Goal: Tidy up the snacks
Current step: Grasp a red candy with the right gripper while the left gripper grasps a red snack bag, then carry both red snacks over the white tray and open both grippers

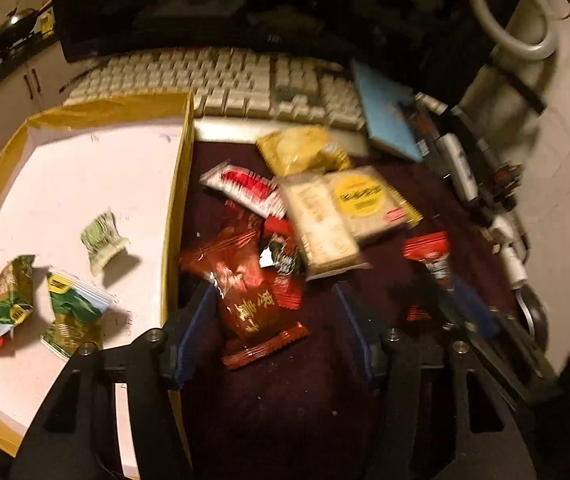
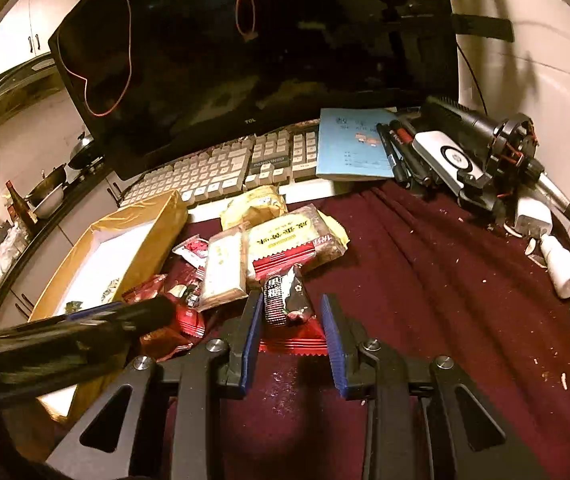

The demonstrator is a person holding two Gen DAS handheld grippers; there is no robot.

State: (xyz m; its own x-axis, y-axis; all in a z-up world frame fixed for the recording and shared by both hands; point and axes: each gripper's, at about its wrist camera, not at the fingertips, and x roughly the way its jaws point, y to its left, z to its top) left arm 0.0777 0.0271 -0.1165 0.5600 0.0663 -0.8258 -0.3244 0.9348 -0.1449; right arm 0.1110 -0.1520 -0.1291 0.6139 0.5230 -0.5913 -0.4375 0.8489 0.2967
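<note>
Since the left view is smeared with blur, your left tongs read as spread, straddling a red snack packet without pinching it. Your right tongs sit spread around a dark packet, pads not touching. Left of both, the yellow box hides its far corner.
</note>
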